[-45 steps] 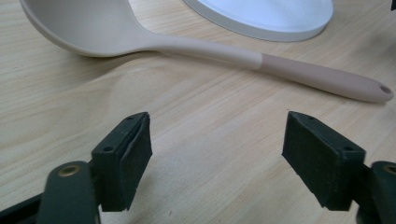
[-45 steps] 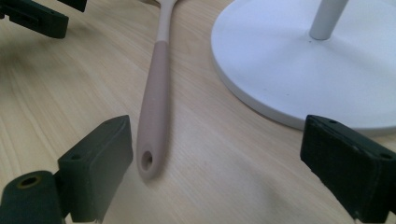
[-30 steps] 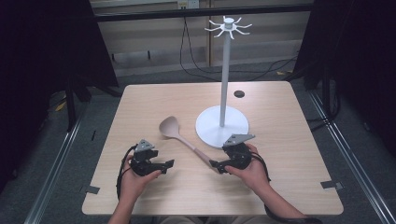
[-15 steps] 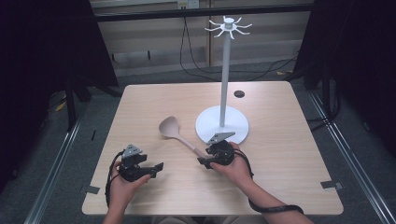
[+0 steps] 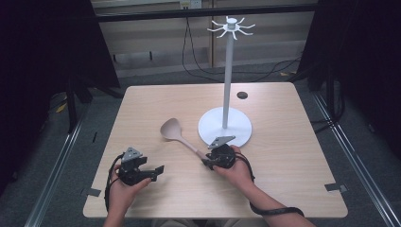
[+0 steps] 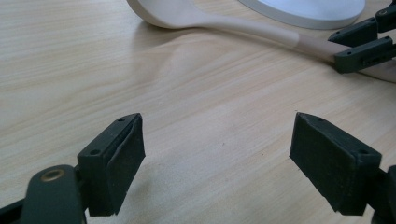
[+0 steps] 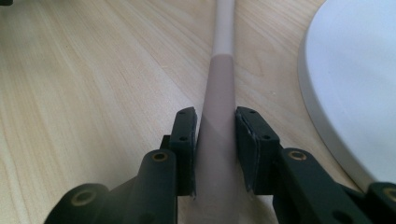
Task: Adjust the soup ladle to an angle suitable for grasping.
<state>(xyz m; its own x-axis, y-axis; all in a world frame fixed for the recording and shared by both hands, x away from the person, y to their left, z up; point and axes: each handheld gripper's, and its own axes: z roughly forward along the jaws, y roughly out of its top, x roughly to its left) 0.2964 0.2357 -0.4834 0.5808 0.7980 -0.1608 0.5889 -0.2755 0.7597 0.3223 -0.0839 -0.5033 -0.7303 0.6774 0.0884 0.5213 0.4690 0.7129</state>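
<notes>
A pale wooden spoon lies on the table, bowl to the left, handle running toward the right and near edge. My right gripper sits at the handle's end; its jaws have just been closing. In the right gripper view the pads press on both sides of the spoon's handle. My left gripper rests low over bare wood at the front left, jaws wide apart with nothing between them. The left gripper view shows the spoon and the right gripper farther off.
A white stand has a round base just behind the right gripper, a tall pole and hooks at the top. A small dark disc lies at the far side of the table. The base's rim is close to the handle.
My right gripper has slid left along the table to the spoon's handle end and its jaws have closed onto it. The left hand has shifted a little to the left.
</notes>
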